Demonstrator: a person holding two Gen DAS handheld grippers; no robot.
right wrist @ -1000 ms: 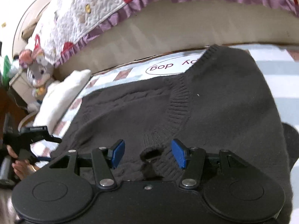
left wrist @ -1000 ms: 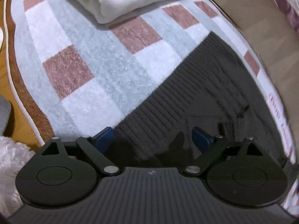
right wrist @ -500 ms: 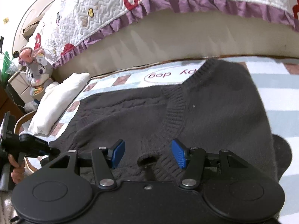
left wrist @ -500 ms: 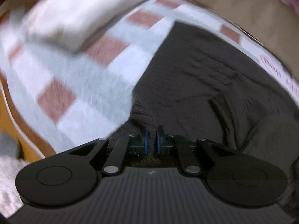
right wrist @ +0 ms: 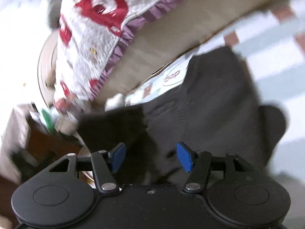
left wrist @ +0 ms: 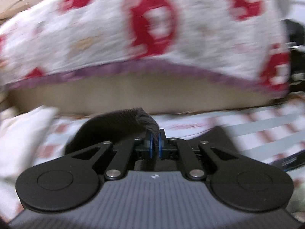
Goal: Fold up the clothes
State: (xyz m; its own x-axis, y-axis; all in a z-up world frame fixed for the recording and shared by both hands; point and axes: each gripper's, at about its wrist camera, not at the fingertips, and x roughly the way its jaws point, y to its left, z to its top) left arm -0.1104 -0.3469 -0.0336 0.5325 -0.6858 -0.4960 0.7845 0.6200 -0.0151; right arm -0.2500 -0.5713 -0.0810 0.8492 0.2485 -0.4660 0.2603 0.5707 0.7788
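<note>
The left gripper [left wrist: 155, 146] is pinching a lifted edge of the dark sweater [right wrist: 213, 103] (lying on the checked mat [right wrist: 276, 43], length running toward 12 o'clock) while the right gripper [right wrist: 150, 157] is hovering spread above it.

Indoor light, soft and even, no hard shadows. Heavy motion blur in both views: quilt [left wrist: 152, 30] and checked rug [left wrist: 266, 122] smeared, while each gripper body stays sharp. Fisheye bends edges; upper left of right-wrist view blown out white.
</note>
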